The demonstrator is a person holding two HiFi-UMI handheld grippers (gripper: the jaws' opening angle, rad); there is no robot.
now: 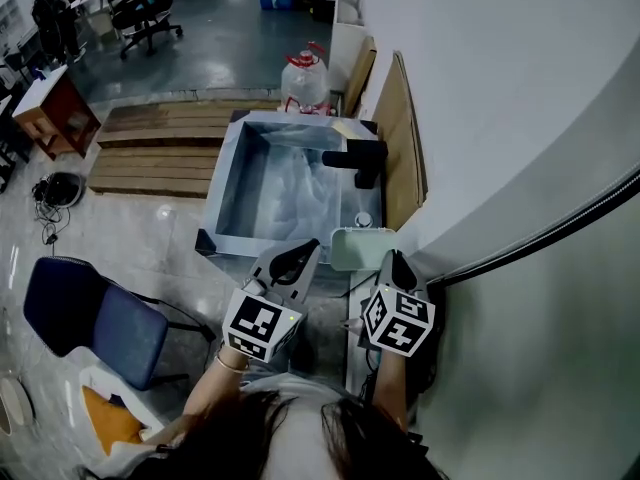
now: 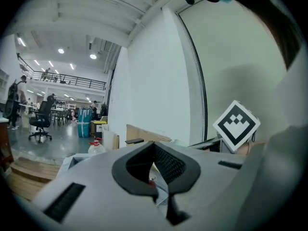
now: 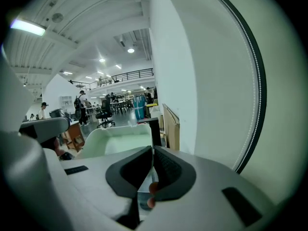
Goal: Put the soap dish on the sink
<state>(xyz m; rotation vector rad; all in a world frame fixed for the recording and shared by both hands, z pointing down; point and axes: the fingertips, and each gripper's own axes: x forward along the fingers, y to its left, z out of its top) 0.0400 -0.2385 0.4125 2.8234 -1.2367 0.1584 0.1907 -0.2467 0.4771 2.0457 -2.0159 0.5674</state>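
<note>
The pale green soap dish (image 1: 360, 248) is at the near right corner of the steel sink (image 1: 225, 183), just this side of the black faucet (image 1: 358, 158). My right gripper (image 1: 397, 260) is shut on the dish's near right edge. In the right gripper view the dish (image 3: 115, 141) fills the space just beyond the closed right gripper (image 3: 153, 150), with the faucet (image 3: 156, 129) behind it. My left gripper (image 1: 303, 251) hangs over the sink's near rim, left of the dish. Its jaws are shut and hold nothing; the left gripper (image 2: 154, 146) points towards the wall.
A wooden board (image 1: 402, 138) leans against the white wall to the right of the sink. A water jug (image 1: 305, 80) stands behind the sink. Wooden pallets (image 1: 160, 143) lie on the floor at left, and a blue chair (image 1: 95, 318) is at the near left.
</note>
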